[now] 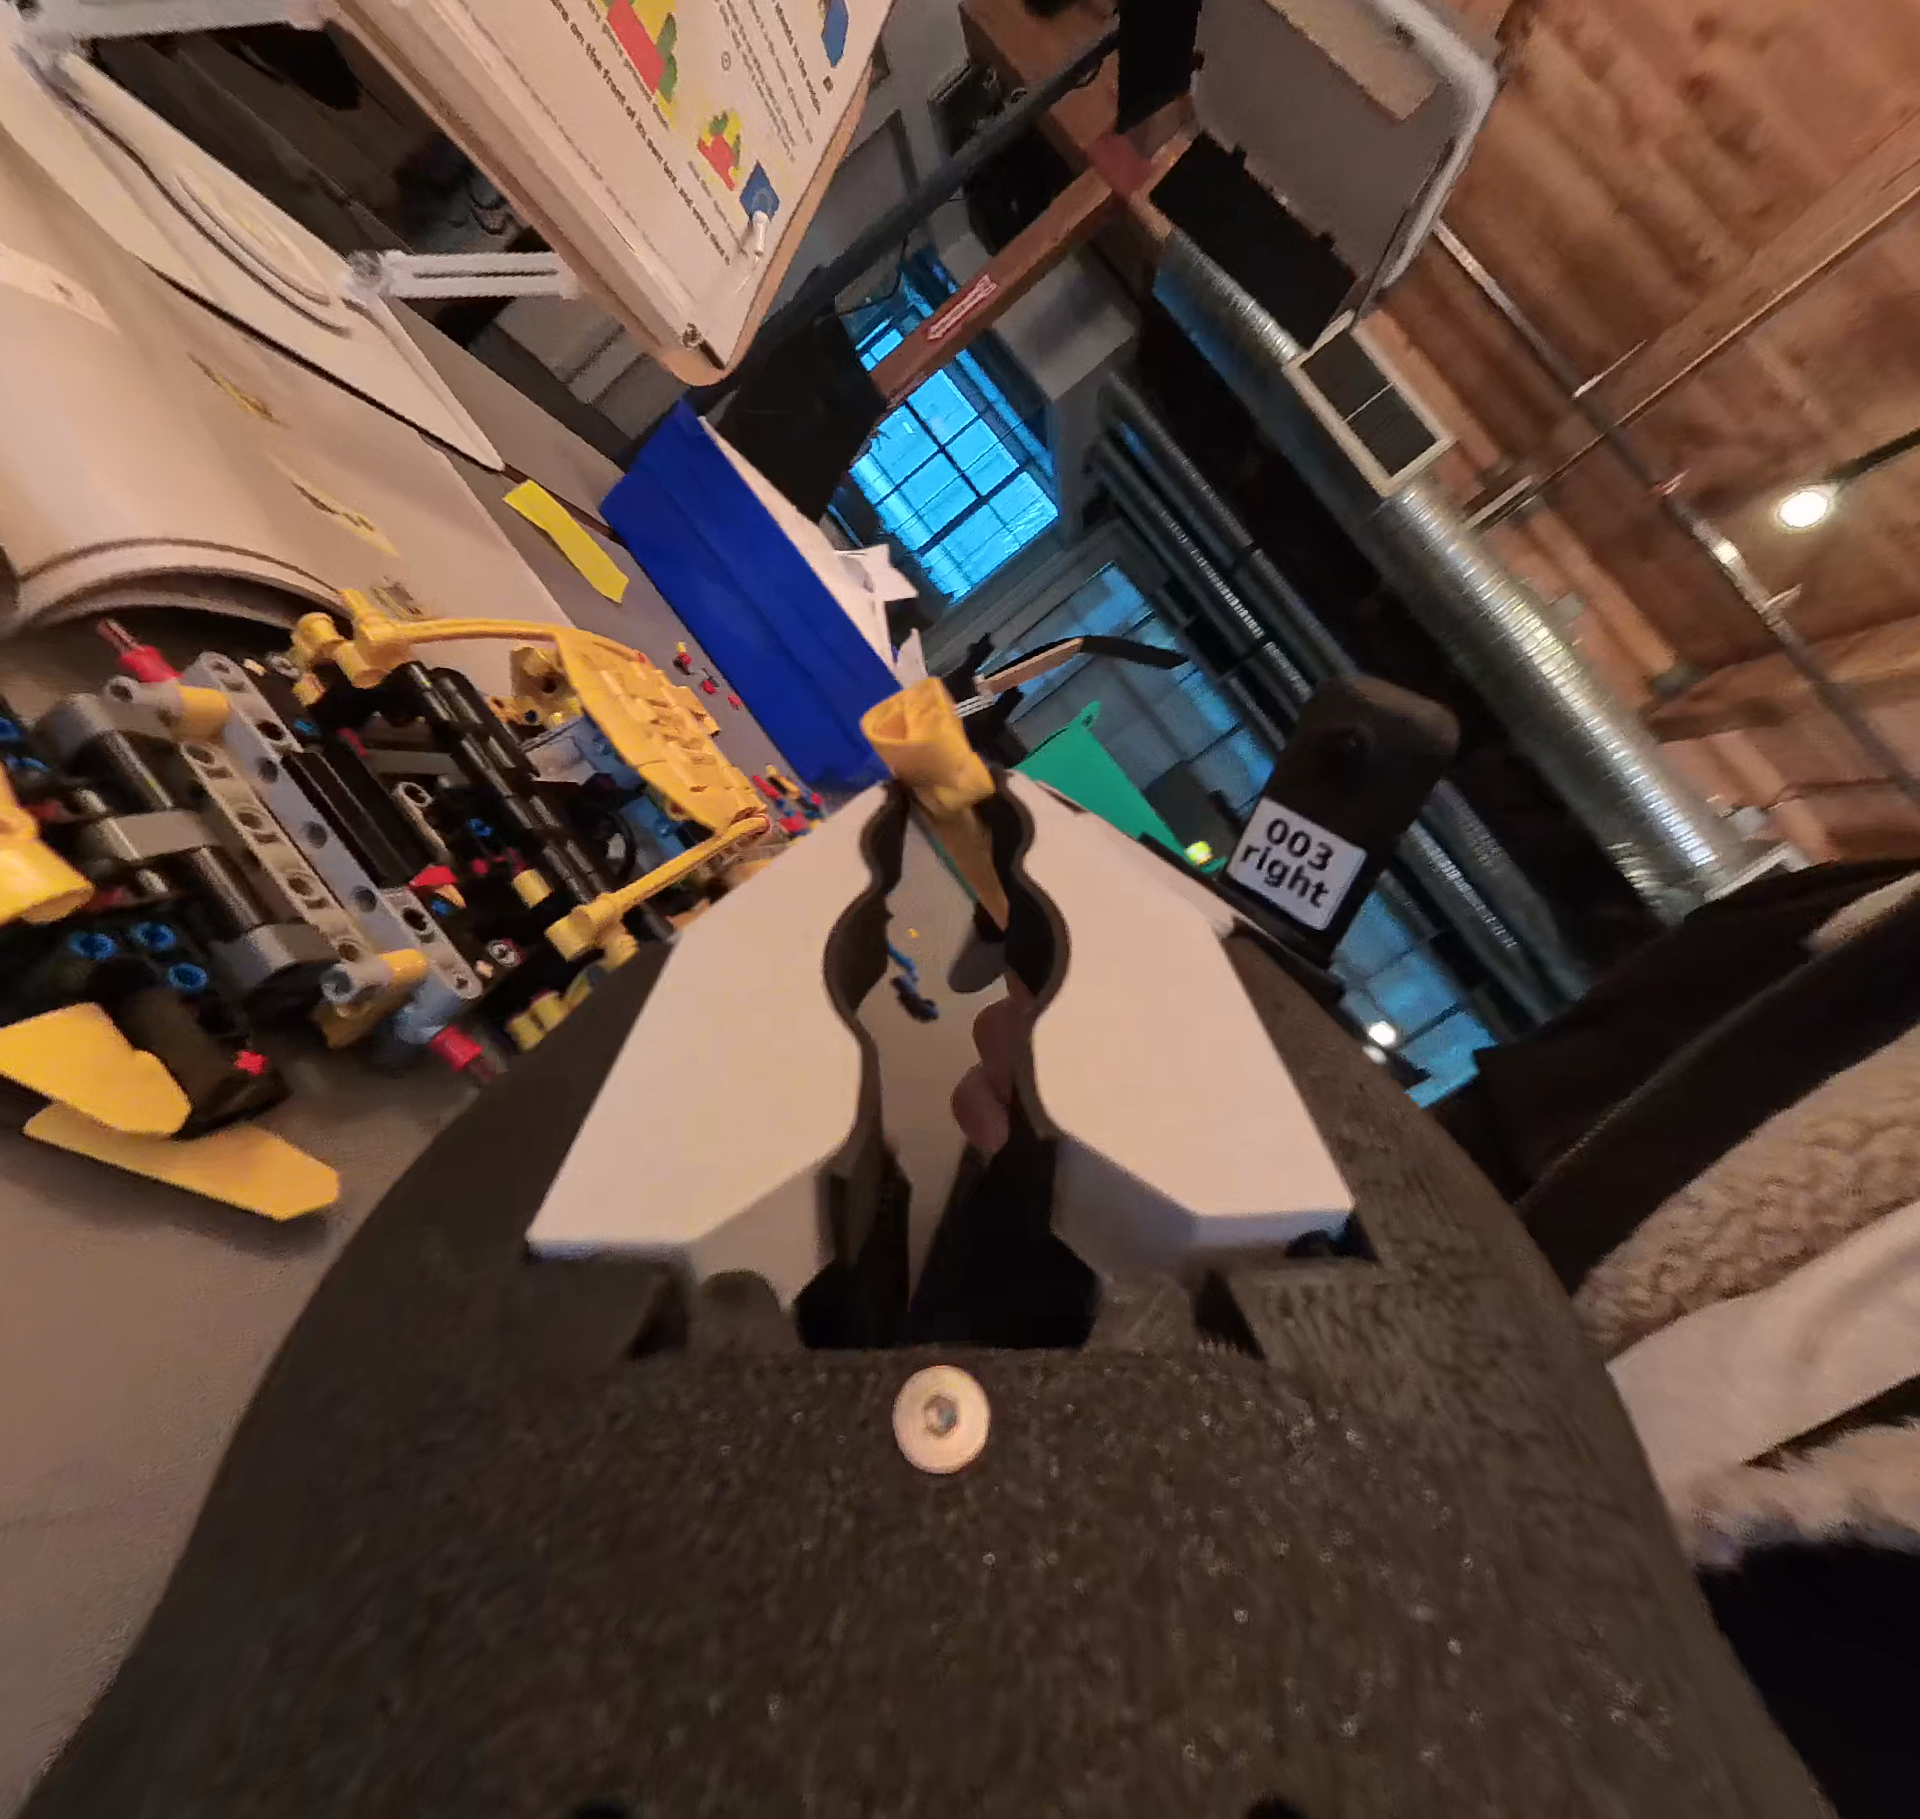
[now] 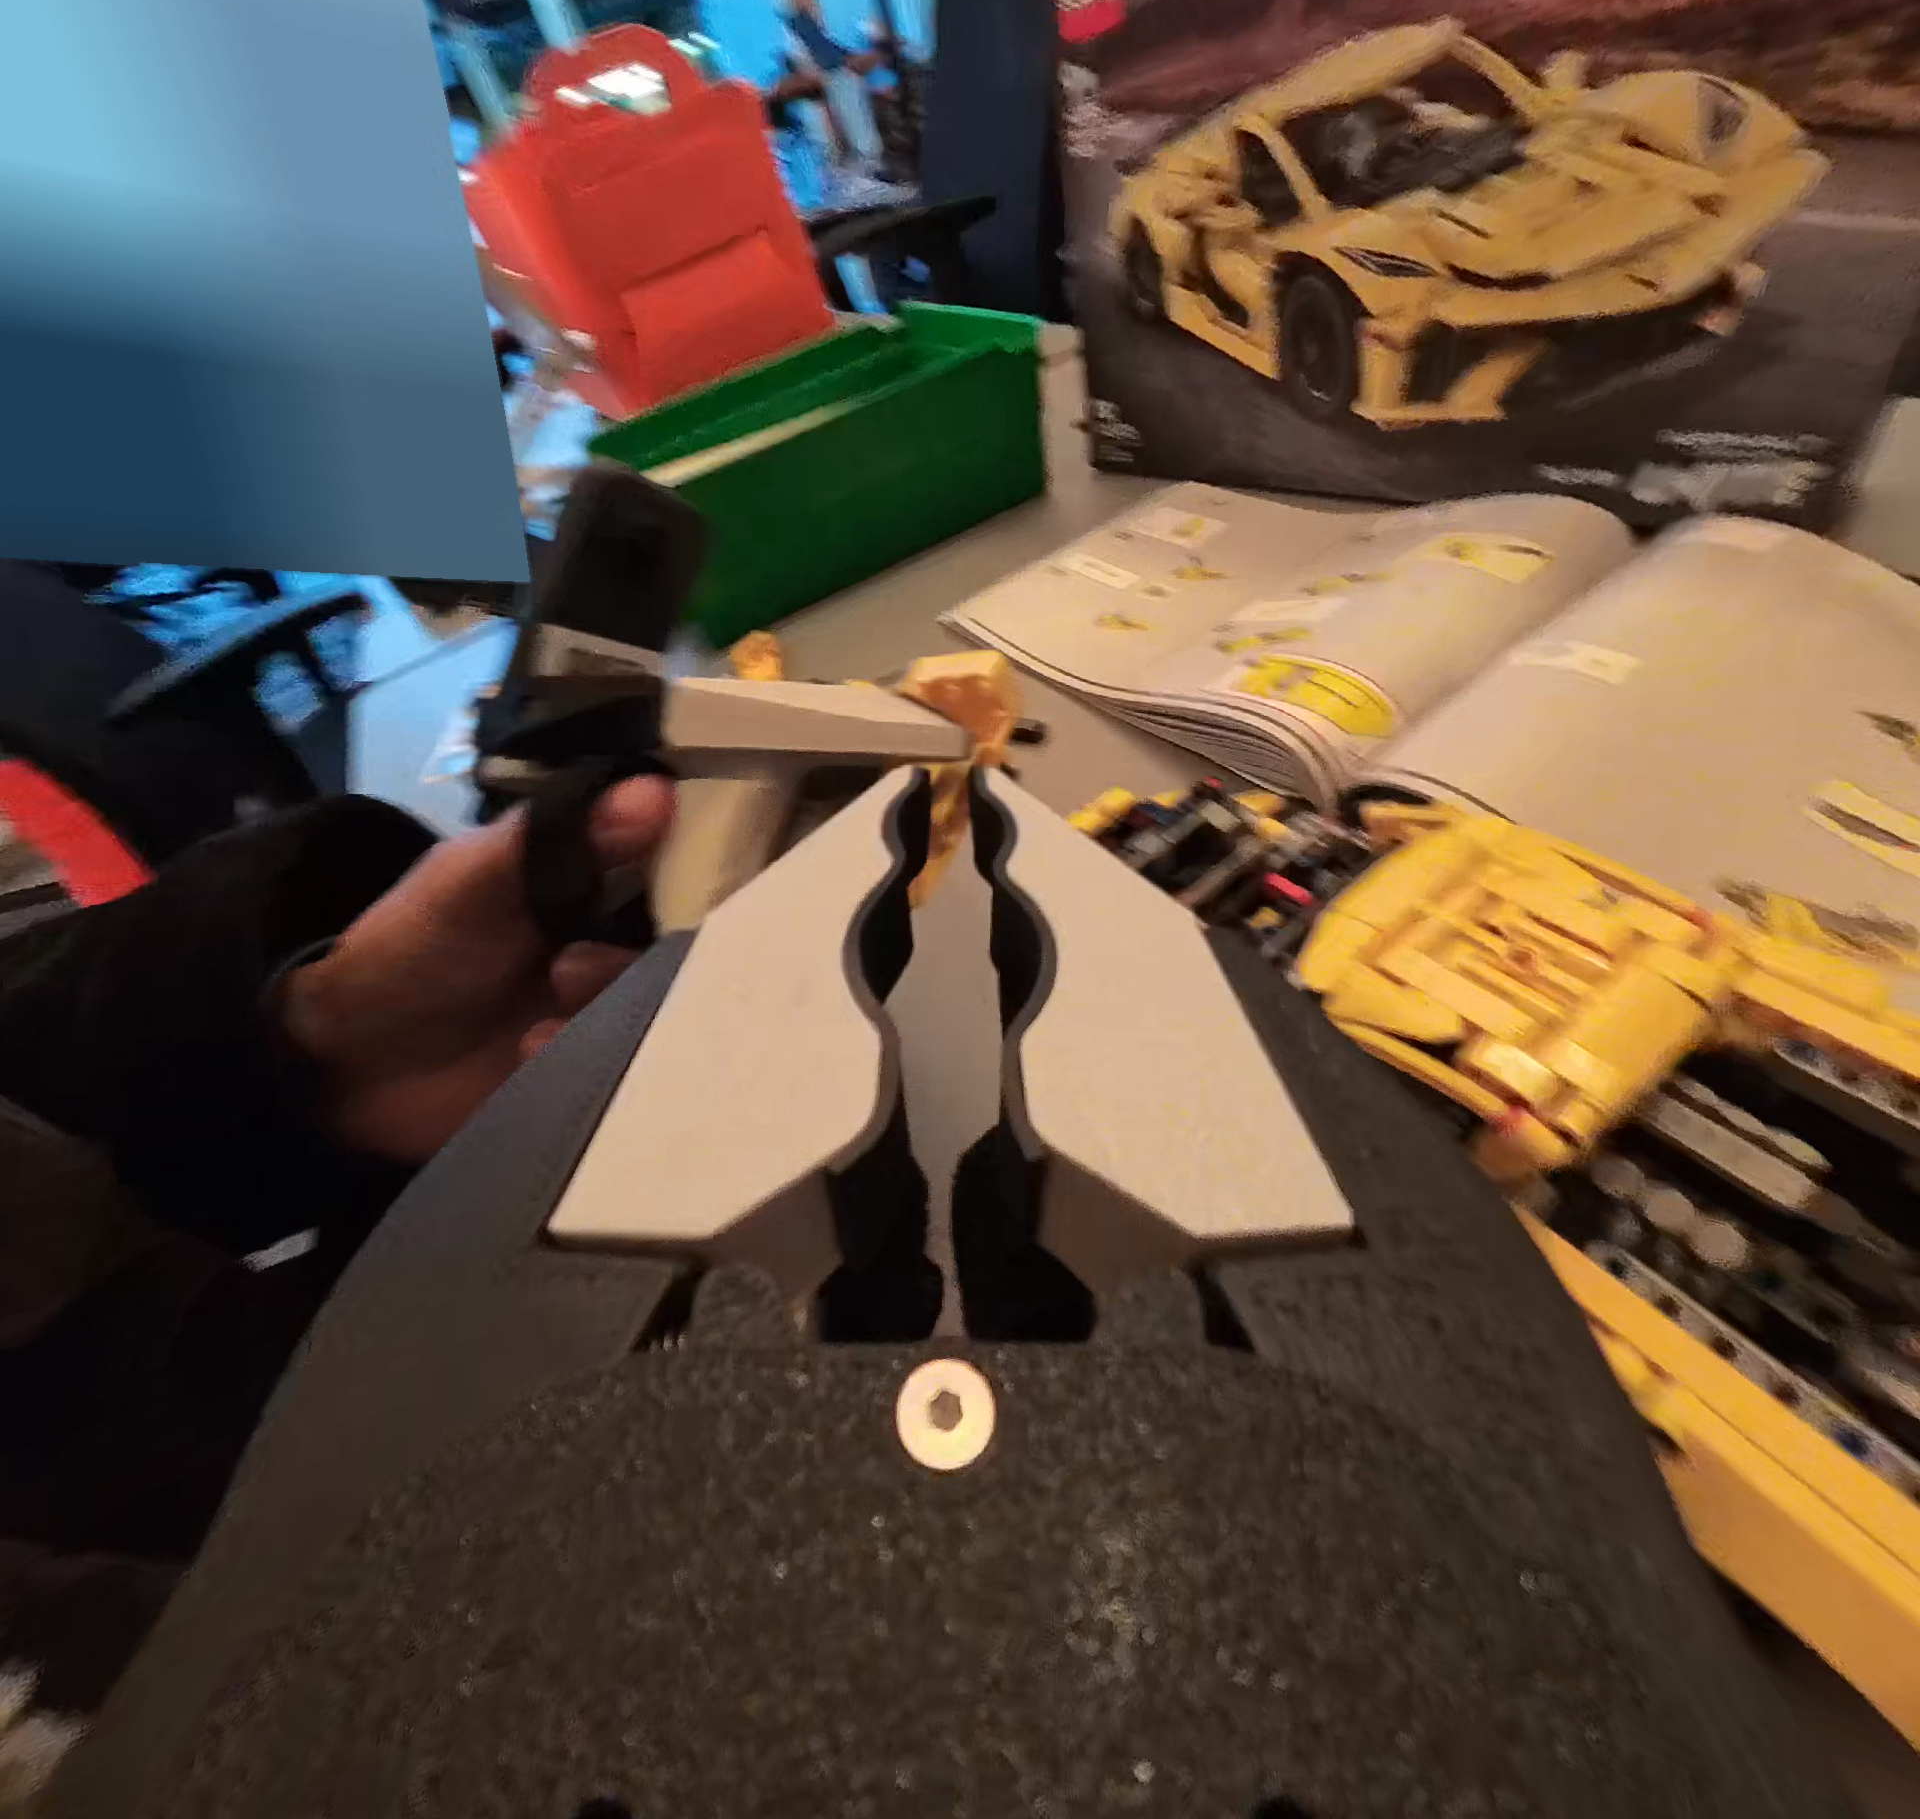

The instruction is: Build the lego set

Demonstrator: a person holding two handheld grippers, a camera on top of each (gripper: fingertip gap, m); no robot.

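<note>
The table [image 2: 1049, 387] is carrying everything, and the set's box [image 2: 1455, 211], with a yellow sports car pictured on it, is standing at the upper right of the right wrist view. Below the box the open instruction booklet [image 2: 1558, 626] is lying flat. The half-built yellow and black car model [image 2: 1507, 1000] is sitting at the right edge of that view, just in front of the booklet; in the left wrist view the same model [image 1: 343, 834] is filling the left middle, with its grey beams and black frame showing. A green bin [image 2: 862, 460] is resting on the table at the upper centre of the right wrist view, and a red paper bag [image 2: 644, 231] is standing behind it. A blue bin [image 1: 748, 585] is showing in the centre of the left wrist view, under a board with printed pictures [image 1: 644, 76] at the top.

The left gripper [image 1: 940, 798] is almost closed, and its tips are pinching a small yellow piece [image 1: 930, 741] at the centre of the frame. The right gripper [image 2: 948, 782] is also narrow, and its tips are closing on the same yellow piece [image 2: 961, 699] from below, so both tools are gripping it together above the table. A hand [image 2: 436, 980] in a dark sleeve is holding the left gripper at the middle left of the right wrist view.
</note>
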